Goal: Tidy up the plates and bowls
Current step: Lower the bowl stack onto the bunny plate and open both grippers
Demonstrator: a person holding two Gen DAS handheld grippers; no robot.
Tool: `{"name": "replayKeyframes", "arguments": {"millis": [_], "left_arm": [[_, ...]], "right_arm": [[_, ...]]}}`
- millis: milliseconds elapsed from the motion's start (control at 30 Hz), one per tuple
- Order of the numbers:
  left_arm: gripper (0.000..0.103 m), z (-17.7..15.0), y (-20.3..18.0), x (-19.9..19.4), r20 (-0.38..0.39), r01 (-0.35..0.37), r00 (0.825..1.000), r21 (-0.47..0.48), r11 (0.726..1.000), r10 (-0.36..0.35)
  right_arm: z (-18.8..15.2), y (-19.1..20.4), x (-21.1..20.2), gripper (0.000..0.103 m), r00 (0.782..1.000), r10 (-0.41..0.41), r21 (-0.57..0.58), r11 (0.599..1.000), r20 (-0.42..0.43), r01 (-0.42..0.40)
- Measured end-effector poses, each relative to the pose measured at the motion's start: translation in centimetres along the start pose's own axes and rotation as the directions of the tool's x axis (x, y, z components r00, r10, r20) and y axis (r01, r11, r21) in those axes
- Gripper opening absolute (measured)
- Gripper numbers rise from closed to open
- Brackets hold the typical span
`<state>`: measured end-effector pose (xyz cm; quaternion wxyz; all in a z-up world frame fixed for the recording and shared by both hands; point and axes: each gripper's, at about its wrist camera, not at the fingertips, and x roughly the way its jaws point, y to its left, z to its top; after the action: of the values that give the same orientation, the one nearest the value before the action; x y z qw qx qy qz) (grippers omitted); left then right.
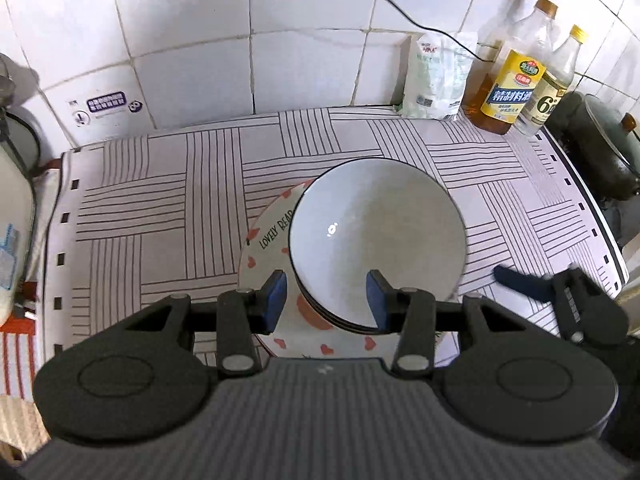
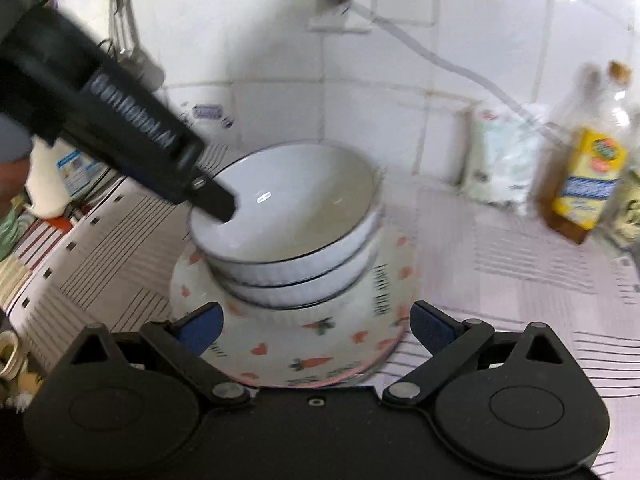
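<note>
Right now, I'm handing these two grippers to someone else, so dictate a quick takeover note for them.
Left claw: open, empty, its fingers either side of the near rim of the top bowl.
Right claw: open, empty, low at the near edge of the carrot plate.
Things: white bowls with dark rims sit nested on the plate, off-centre, on the striped cloth.
Done: bowls are stacked on the plate.
Left: probably centring the stack or carrying it away; no destination is visible. Bottles stand at the back right.

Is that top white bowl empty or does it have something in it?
Empty. The top bowl shows only a bare, glossy white inside with a light glint, in both views. It sits upright, nested in another bowl on the plate.
</note>
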<state>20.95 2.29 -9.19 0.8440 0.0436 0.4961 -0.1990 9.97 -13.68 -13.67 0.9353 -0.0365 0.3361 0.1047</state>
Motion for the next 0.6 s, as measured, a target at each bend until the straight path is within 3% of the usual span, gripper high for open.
{"name": "replayKeyframes", "arguments": {"millis": [267,433,600], "left_arm": [[0.051,-1.1,-2.2,-3.5,0.001,-0.022,1.0,-0.042,0.999,0.023],[0.053,-2.9,-3.6,-4.5,-0.014,-0.057,0.998,-0.067,0.996,0.056],[0.055,-4.8,-4.7,-5.9,-0.033,-0.087,0.996,-0.097,0.991,0.084]], "right_arm": [[0.3,-2.9,-4.7,0.101,0.999,-0.036,0.012,0.999,0.028,0.036],[-0.7,-3.1,-7.0,0.101,0.997,-0.073,-0.017,0.997,-0.004,0.073],[-1.5,-4.4,-8.6,0.101,0.998,-0.048,0.018,0.999,-0.027,0.049]]}}
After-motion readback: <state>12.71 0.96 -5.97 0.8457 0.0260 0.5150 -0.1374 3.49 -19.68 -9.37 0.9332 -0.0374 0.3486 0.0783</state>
